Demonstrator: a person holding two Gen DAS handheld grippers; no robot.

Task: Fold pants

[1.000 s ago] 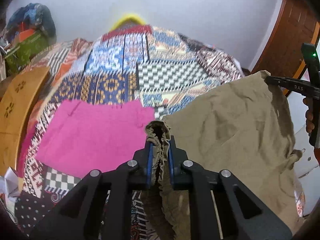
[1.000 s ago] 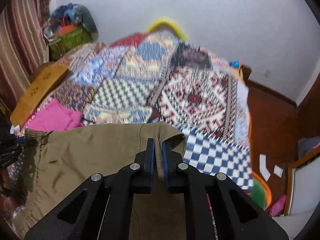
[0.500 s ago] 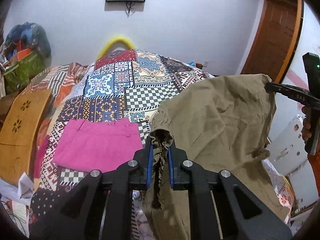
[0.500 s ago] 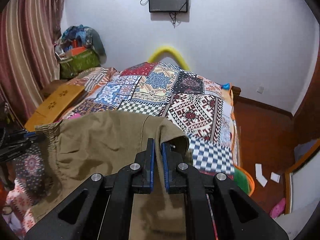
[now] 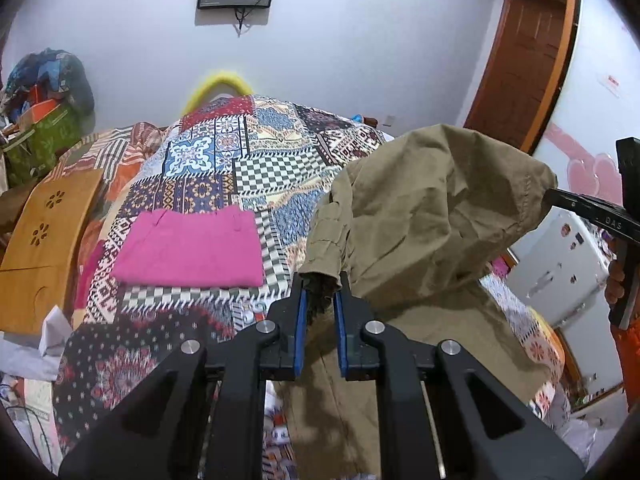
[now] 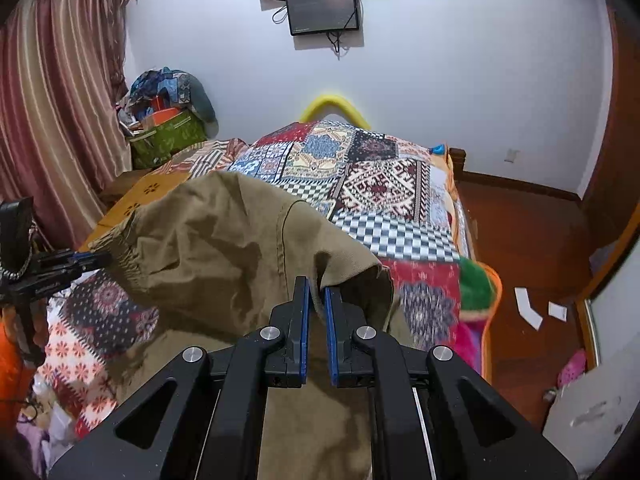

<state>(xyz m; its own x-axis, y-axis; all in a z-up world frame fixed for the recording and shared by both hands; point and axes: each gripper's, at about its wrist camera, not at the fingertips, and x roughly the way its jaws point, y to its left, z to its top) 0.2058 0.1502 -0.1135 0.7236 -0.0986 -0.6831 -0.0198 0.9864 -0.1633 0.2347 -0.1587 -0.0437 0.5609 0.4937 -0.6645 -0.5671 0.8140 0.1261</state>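
Pinching bunched elastic edge of khaki pants (image 5: 432,216): left gripper (image 5: 320,300), blue pads pressed on cloth. Right gripper (image 6: 316,292): jaws nearly together, clamping other corner of same edge. Pants hang lifted between both grippers, above near end of patchwork bedspread (image 5: 240,168), lower part draping down. Folded pink garment (image 5: 192,248) lies flat on bedspread, left of pants. Wall screen (image 6: 324,10) beyond bed.

- Left claw (image 5: 320,300) points forward and downward, its blue-padded jaws pinched on a bunched edge of the khaki pants (image 5: 432,216).
- Right claw (image 6: 316,300) tilts down likewise, jaws nearly together, gripping a fold of the same cloth.
- A hand (image 5: 616,284) shows at the right claw's handle.
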